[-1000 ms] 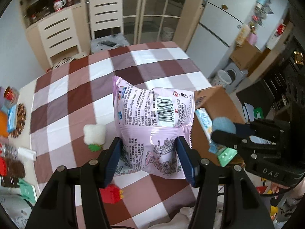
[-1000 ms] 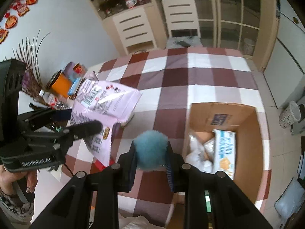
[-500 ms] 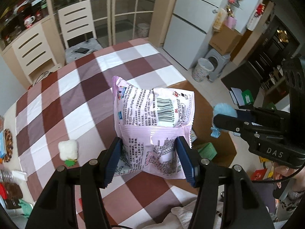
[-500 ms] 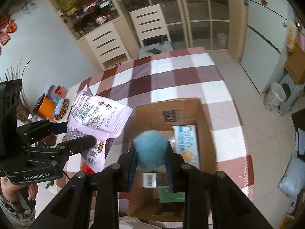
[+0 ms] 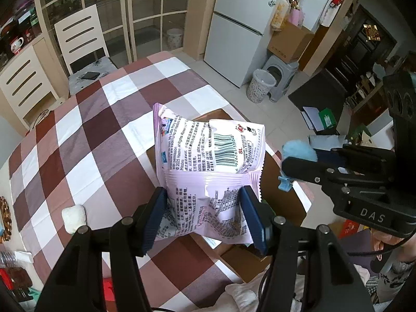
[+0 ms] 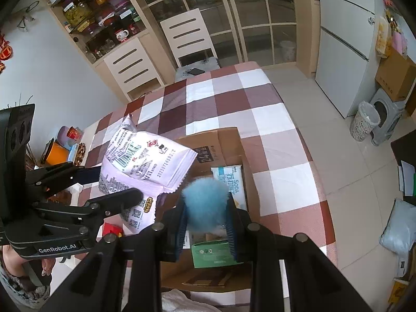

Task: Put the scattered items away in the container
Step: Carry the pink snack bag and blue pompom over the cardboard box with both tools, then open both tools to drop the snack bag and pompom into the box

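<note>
My left gripper (image 5: 205, 215) is shut on a pink snack bag (image 5: 210, 171) and holds it in the air over the left edge of the open cardboard box (image 6: 223, 140). The bag also shows in the right wrist view (image 6: 145, 163). My right gripper (image 6: 206, 221) is shut on a fluffy blue pom-pom (image 6: 205, 197) and holds it above the box's inside. The pom-pom shows in the left wrist view (image 5: 299, 150). Inside the box lie a soda cracker pack (image 6: 231, 179) and a green carton (image 6: 210, 253).
The box sits on the right side of a checked tablecloth (image 5: 85, 135). A white fluffy toy (image 5: 74, 217) lies on the cloth at left. A red item (image 6: 111, 230) lies near the front edge. Jars and snacks (image 6: 62, 145) crowd the table's left end. Chairs stand behind.
Both grippers have moved right with their loads, from over the tablecloth to over the box. The grips have not changed.
</note>
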`<state>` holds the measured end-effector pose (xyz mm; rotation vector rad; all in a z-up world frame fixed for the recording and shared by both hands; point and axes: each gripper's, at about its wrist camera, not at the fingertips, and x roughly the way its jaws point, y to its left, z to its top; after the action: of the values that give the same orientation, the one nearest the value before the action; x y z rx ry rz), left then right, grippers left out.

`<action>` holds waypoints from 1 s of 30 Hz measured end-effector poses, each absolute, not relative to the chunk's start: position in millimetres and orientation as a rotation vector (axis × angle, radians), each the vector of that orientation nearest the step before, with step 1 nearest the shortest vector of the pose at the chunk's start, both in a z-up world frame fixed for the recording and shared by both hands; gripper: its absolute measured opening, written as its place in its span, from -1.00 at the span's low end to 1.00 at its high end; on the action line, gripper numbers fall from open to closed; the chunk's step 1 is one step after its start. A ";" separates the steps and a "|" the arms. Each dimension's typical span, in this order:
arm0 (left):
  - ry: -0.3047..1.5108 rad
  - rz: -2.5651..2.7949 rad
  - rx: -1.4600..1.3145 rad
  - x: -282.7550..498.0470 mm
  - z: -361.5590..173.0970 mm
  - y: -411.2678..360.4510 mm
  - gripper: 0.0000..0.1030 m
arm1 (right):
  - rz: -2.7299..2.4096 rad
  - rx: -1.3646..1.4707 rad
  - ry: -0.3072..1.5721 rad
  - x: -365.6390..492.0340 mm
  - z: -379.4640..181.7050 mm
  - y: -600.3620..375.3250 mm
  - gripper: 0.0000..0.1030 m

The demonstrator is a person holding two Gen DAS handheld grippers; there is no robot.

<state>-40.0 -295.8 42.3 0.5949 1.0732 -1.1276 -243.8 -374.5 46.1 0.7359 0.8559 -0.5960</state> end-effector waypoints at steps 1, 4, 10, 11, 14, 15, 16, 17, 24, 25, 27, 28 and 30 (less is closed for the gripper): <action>1.075 -1.126 0.595 -40.5 41.5 -296.9 0.15 | -0.594 0.738 0.858 -244.1 45.2 -375.2 -0.49; 1.083 -1.120 0.597 -40.3 38.1 -299.9 0.15 | -0.588 0.741 0.864 -244.8 42.7 -376.6 -0.49; 1.093 -1.110 0.602 -42.5 34.2 -305.6 0.15 | -0.572 0.741 0.873 -244.6 39.4 -379.7 -0.49; 1.095 -1.108 0.603 -42.5 33.3 -306.4 0.16 | -0.570 0.741 0.874 -244.7 39.2 -380.0 -0.49; 1.103 -1.103 0.605 -42.7 30.5 -308.7 0.16 | -0.564 0.739 0.879 -244.7 37.5 -380.6 -0.49; 1.107 -1.102 0.605 -42.7 29.8 -309.5 0.16 | -0.563 0.739 0.881 -244.8 36.8 -380.5 -0.49; 1.110 -1.102 0.605 -42.9 29.2 -309.9 0.16 | -0.562 0.739 0.884 -244.9 35.9 -380.5 -0.49; 1.113 -1.101 0.606 -43.5 29.1 -310.5 0.16 | -0.561 0.738 0.887 -244.8 35.4 -380.2 -0.48; 1.137 -1.091 0.576 -40.4 27.7 -311.2 0.34 | -0.556 0.696 0.934 -238.8 31.5 -377.8 -0.40; 1.134 -1.079 0.562 -39.7 29.2 -310.4 0.46 | -0.551 0.691 0.946 -237.3 30.8 -377.2 -0.37; 1.127 -1.055 0.529 -38.5 33.1 -308.8 0.52 | -0.547 0.680 0.974 -233.9 30.0 -376.1 -0.18; 1.123 -1.055 0.522 -37.8 34.9 -307.9 0.54 | -0.551 0.676 0.976 -233.2 30.4 -375.8 -0.14; 1.115 -1.052 0.508 -36.0 38.5 -306.0 0.54 | -0.553 0.676 0.971 -233.2 31.8 -376.0 -0.06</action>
<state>-36.0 -306.0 38.5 0.5085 1.1147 -1.0516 -233.2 -376.0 31.8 0.6761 0.9711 -0.5528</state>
